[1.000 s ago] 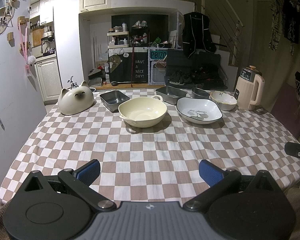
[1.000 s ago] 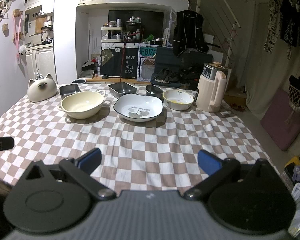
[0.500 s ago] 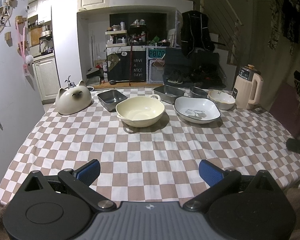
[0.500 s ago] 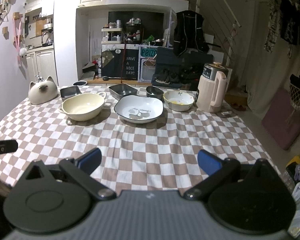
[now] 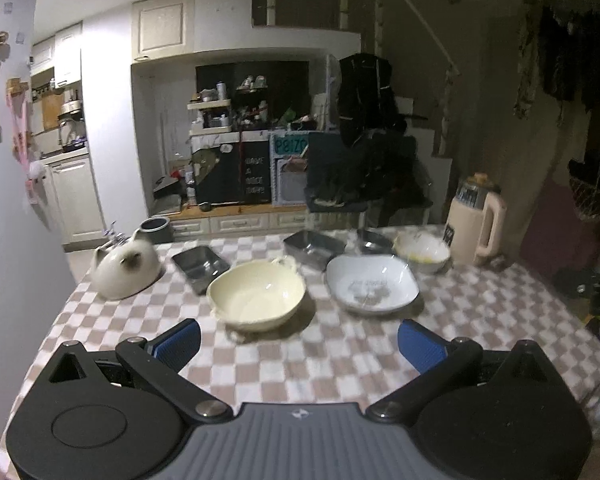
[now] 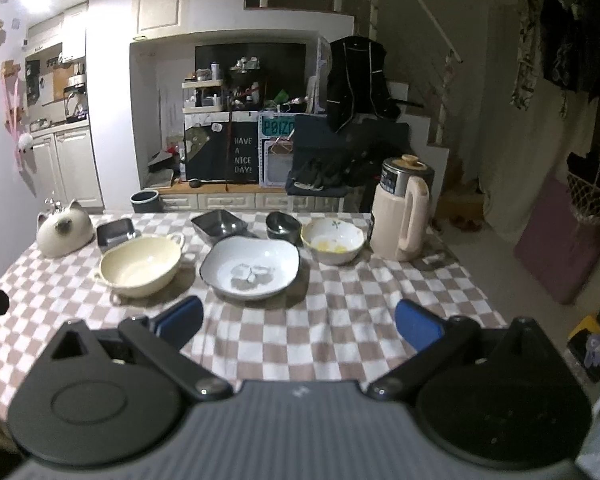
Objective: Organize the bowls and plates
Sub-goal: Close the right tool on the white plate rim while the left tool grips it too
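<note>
The left gripper [image 5: 299,338] hangs above the checked surface [image 5: 340,360] with its blue pads wide apart, holding nothing. The right gripper [image 6: 299,322] is wide apart too and empty. A cream bowl [image 5: 257,295] sits at 12 o'clock from the left gripper. A white plate [image 6: 251,269] sits at 12 o'clock from the right gripper, just beside the cream bowl. A small bowl [image 6: 331,240] sits at 1 o'clock, near a jug [image 6: 402,208].
</note>
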Motion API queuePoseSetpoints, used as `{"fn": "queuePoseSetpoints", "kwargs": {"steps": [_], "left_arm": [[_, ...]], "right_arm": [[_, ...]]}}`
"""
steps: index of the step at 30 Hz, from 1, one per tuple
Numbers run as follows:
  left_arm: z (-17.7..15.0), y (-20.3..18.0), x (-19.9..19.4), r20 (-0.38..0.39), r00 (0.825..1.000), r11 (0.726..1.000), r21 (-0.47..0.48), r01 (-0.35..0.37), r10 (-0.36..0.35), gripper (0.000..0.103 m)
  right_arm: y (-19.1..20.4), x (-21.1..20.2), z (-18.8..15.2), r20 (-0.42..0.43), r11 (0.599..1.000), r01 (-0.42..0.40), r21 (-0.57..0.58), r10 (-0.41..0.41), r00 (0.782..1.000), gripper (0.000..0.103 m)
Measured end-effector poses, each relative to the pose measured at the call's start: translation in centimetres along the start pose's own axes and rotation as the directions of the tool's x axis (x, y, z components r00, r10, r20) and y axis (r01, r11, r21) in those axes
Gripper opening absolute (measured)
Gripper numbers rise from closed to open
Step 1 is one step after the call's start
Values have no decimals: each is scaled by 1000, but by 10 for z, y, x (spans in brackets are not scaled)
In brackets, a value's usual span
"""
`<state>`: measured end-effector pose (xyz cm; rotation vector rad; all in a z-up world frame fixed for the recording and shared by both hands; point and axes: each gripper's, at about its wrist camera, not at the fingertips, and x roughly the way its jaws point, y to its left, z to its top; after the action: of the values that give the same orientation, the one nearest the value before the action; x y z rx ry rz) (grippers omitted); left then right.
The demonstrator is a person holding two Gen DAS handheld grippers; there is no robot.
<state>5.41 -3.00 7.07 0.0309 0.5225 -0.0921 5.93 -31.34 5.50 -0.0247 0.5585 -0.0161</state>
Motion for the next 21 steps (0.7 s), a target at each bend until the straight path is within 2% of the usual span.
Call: {"fn": "queuePoseSetpoints", "kwargs": {"steps": [6,9,12,16,21], "left_arm": [[38,-9,34,38,999,999,-7,-34,34,103],[57,-12,65,22,1000,999,-24,-22,22,103],[73,-16,98,30,1000,1000,-2,1,-1,103],[87,-21,155,22,1000,1000,9,-19,19,103],[92,-21,234,-47,999,1000,-11,-9,9,103]], "right_arm": [[-3,32,41,35,999,-14,-33,15,999,103],[-7,55,57,34,999,-28,-17,29,999,103],[-12,85,66,39,1000,-10,-19,10,999,103],[-18,131,69,38,1000,31,6,-31,999,103],[-27,199,68,5,999,-37,28,37,999,103]]}}
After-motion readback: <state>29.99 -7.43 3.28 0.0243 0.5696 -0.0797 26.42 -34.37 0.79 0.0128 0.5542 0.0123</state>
